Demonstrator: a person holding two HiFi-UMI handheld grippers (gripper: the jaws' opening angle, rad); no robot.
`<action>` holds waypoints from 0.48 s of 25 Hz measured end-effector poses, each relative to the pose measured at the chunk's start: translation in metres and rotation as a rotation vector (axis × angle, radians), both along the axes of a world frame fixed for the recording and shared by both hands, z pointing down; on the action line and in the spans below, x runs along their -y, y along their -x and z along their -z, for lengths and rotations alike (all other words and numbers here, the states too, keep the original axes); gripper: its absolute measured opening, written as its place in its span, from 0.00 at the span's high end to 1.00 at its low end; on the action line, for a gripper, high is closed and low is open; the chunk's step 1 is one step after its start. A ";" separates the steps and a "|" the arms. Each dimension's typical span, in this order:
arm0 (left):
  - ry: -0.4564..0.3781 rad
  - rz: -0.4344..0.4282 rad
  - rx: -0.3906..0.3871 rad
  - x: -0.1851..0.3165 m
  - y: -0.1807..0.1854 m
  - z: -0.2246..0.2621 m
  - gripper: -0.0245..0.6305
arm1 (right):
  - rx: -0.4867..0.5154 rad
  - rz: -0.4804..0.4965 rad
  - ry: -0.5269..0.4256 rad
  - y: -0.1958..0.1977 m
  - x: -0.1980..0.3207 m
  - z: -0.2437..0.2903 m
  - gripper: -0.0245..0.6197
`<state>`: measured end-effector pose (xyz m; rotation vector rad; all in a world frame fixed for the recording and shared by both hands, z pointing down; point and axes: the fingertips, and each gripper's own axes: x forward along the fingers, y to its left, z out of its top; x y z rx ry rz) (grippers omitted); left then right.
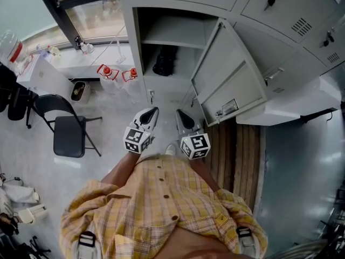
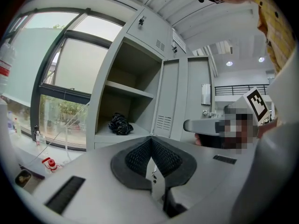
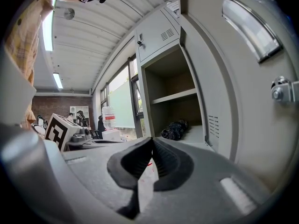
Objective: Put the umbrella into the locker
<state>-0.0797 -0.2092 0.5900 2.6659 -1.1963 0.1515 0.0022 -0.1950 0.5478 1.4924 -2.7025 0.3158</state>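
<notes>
Left tongs [image 1: 154,111] and right tongs [image 1: 179,113] are both closed and empty; a black bundle, probably the umbrella [image 1: 164,62], lies in the open locker [image 1: 136,42].

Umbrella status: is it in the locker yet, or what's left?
Done: the umbrella lies inside the locker, below its shelf. In hand: nothing; the left claw and right claw are shut and empty. Left: perhaps shutting the open door.

Yellow plaid buttoned shirt [image 1: 161,198]; left tool [image 1: 153,111] and right tool [image 1: 180,114] are grey-white, black-padded, with black-and-white marker cubes [image 1: 137,139].
</notes>
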 end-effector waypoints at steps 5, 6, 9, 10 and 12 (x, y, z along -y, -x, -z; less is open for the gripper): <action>-0.020 -0.008 -0.002 -0.005 0.002 0.003 0.96 | -0.005 0.012 0.003 0.003 0.000 -0.001 0.96; -0.026 -0.011 0.003 -0.005 0.002 0.003 0.96 | -0.004 0.012 0.004 0.003 0.001 -0.002 0.96; -0.036 -0.018 0.031 -0.008 0.004 0.005 0.96 | -0.003 0.011 0.006 0.003 0.002 -0.003 0.96; -0.038 -0.017 0.038 -0.010 0.005 0.005 0.96 | -0.005 0.011 0.008 0.003 0.002 -0.003 0.96; -0.035 -0.013 0.041 -0.012 0.008 0.000 0.96 | -0.006 0.013 0.010 0.003 0.003 -0.004 0.96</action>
